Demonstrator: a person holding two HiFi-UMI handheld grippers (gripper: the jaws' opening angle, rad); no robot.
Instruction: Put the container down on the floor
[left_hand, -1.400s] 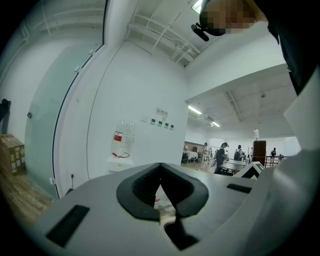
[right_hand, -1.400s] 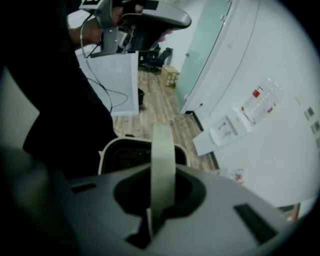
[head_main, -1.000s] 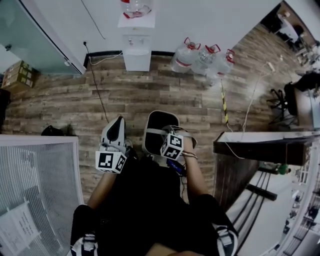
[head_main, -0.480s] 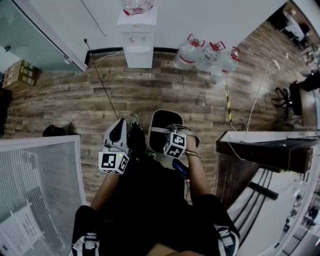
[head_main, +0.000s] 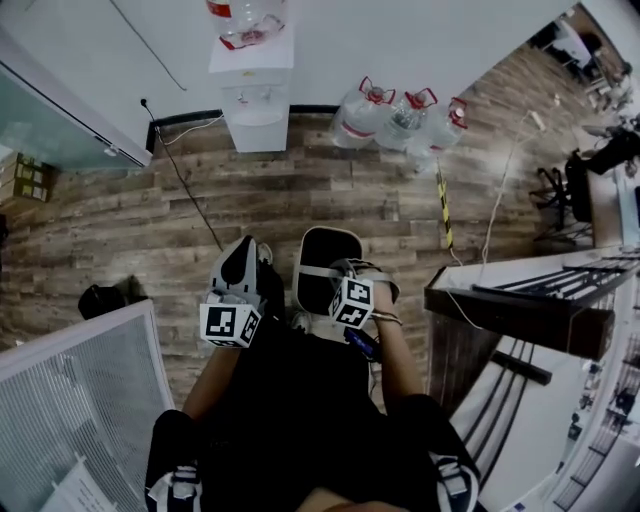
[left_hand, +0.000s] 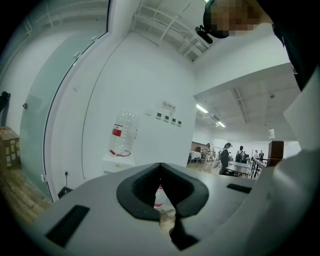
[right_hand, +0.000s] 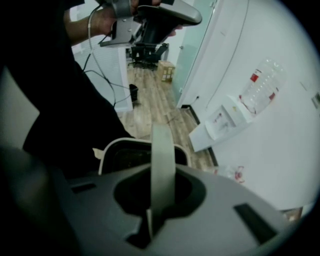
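A white container (head_main: 326, 262) with a dark inside hangs over the wooden floor in front of the person's body. Its pale strap handle (right_hand: 162, 160) runs up between the jaws of my right gripper (right_hand: 159, 202), which is shut on it; below the handle the container's rim (right_hand: 116, 145) shows. In the head view the right gripper (head_main: 345, 285) sits over the container's near edge. My left gripper (head_main: 240, 270) is held beside the container on its left, apart from it. Its jaws (left_hand: 161, 192) are shut with nothing between them.
A white water dispenser (head_main: 255, 95) stands against the far wall, with three water jugs (head_main: 400, 118) to its right. A dark desk (head_main: 520, 295) is close at the right. A white mesh partition (head_main: 80, 400) fills the lower left, near a black object (head_main: 100, 298).
The head view has swung, so the dispenser and jugs shifted left and the partition slid lower. Both grippers and the hanging container keep about the same place before the body.
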